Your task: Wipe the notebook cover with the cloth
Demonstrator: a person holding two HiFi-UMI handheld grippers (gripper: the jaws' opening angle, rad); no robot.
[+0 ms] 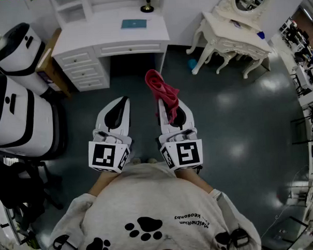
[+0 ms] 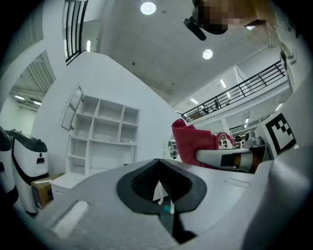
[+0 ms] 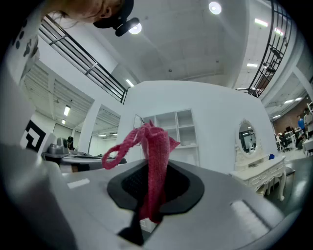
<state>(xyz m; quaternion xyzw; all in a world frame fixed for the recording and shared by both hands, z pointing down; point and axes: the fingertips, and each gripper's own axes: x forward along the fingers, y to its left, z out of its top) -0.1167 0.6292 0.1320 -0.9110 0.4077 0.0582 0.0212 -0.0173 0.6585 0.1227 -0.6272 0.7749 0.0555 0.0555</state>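
A teal notebook lies flat on the white desk, far ahead of both grippers. A red knitted cloth stands up out of my right gripper, which is shut on it. In the right gripper view the cloth rises from between the jaws of that gripper, with a loop hanging to the left. My left gripper is held beside it, level with it, shut and holding nothing. In the left gripper view the jaws of the left gripper meet, and the cloth shows at the right.
The desk has drawers on its left side and a small dark object at its back. An ornate white dressing table with a mirror stands to the right. Two white-and-black machines and a cardboard box stand at the left. The floor is dark grey.
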